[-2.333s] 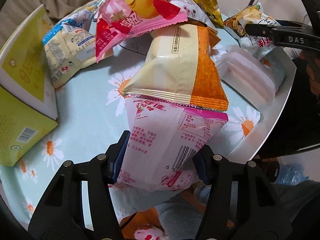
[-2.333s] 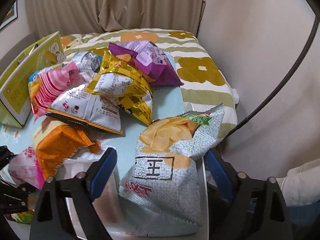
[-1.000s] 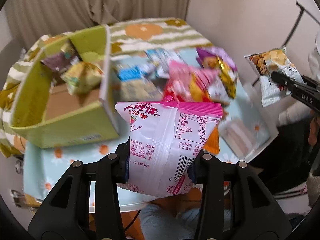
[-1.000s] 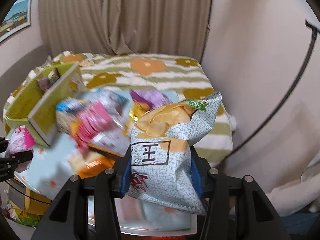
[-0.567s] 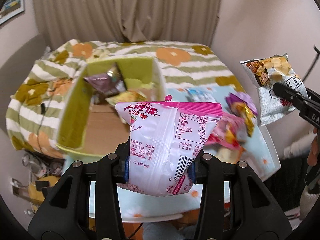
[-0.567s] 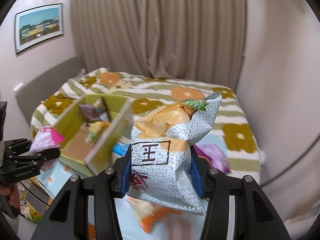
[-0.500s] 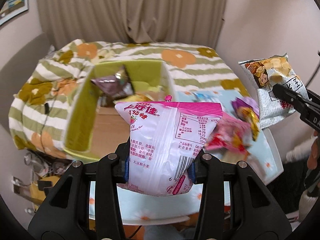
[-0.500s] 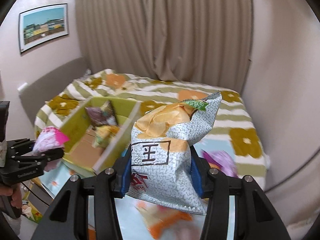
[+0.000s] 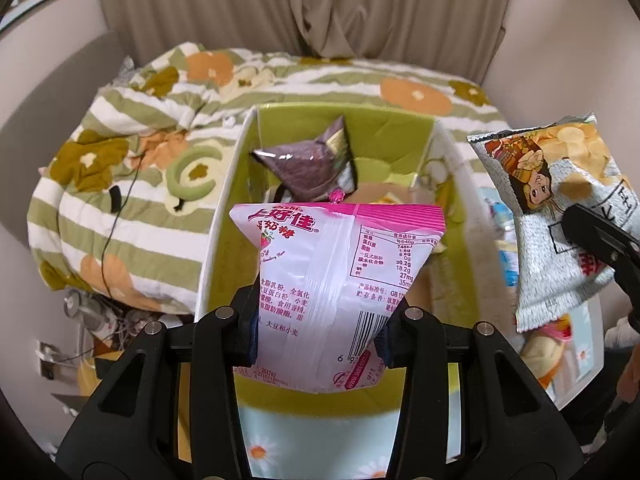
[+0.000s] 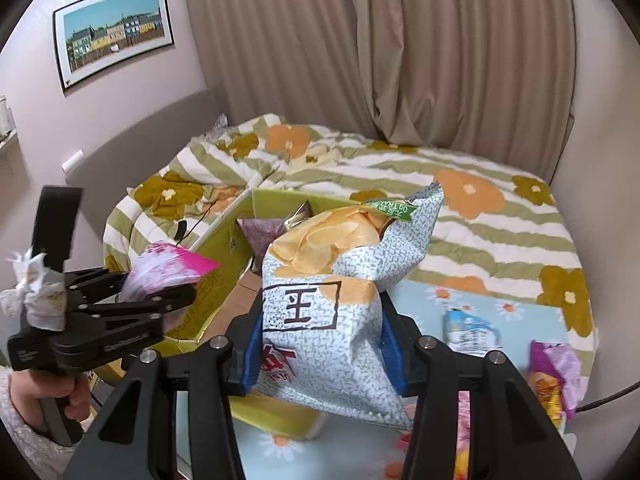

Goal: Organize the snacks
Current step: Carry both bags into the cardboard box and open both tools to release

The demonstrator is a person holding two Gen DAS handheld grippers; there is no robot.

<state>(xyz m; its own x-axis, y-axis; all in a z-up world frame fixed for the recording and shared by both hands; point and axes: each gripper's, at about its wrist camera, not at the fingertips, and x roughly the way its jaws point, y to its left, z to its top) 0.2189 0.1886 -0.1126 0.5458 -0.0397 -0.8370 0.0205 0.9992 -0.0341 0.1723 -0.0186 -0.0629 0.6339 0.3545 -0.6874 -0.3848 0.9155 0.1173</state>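
My left gripper (image 9: 318,334) is shut on a pink-and-white snack bag (image 9: 340,280), held over the near wall of a green cardboard box (image 9: 224,240). A dark brown snack packet (image 9: 308,164) lies at the far end of that box. My right gripper (image 10: 320,346) is shut on a grey speckled chips bag (image 10: 340,300), hanging above the box's right side. In the left wrist view the chips bag (image 9: 548,208) shows at the right, pinched by the right gripper's finger (image 9: 600,236). In the right wrist view the left gripper (image 10: 160,300) and its pink bag (image 10: 168,268) are at the left, held by a hand (image 10: 52,396).
The box stands on a table with a pale blue daisy cloth (image 10: 516,308). More snack packets (image 10: 556,372) lie to the right of the box. A bed with a green-striped flowered quilt (image 10: 480,208) lies behind, with curtains (image 10: 400,48) beyond. Clutter and cables (image 9: 88,316) sit on the floor left.
Both grippers carried their bags left from the snack pile to the green box. The box now sits straight ahead in both views; the grips are unchanged.
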